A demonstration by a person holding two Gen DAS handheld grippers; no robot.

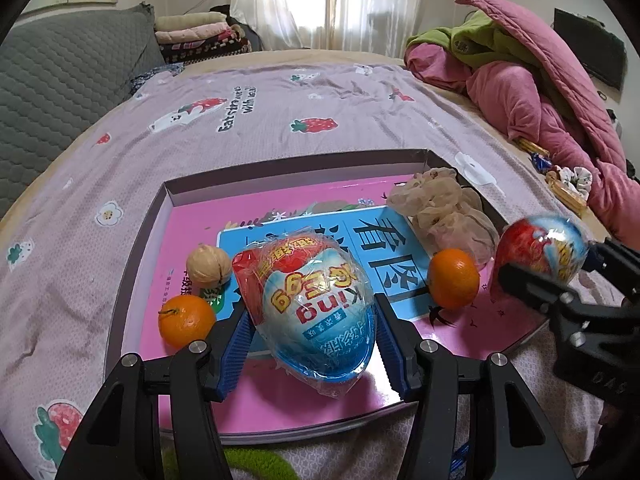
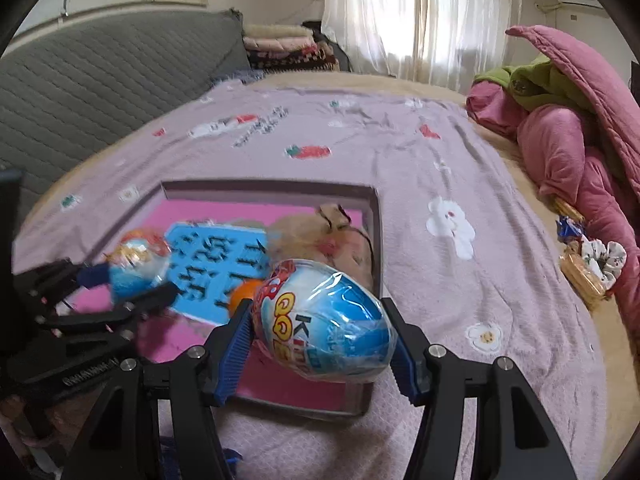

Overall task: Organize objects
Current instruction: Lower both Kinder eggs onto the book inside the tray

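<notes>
A shallow box (image 1: 280, 166) with a pink and blue book inside lies on the bed. My left gripper (image 1: 312, 320) is shut on a wrapped blue and red toy egg (image 1: 316, 308) over the box's near part. My right gripper (image 2: 320, 328) is shut on a second toy egg (image 2: 324, 320), held above the box's right near corner; it also shows in the left wrist view (image 1: 540, 248). In the box lie two tangerines (image 1: 186, 320) (image 1: 454, 278), a walnut (image 1: 208, 266) and a beige mesh scrunchie (image 1: 444, 204).
The bed has a lilac strawberry-print sheet (image 1: 280, 112). A pink and green quilt pile (image 1: 532, 80) sits at the right, with snack packets and a floral scrunchie (image 2: 600, 260) beside it. A grey quilted headboard (image 1: 60, 80) is at the left.
</notes>
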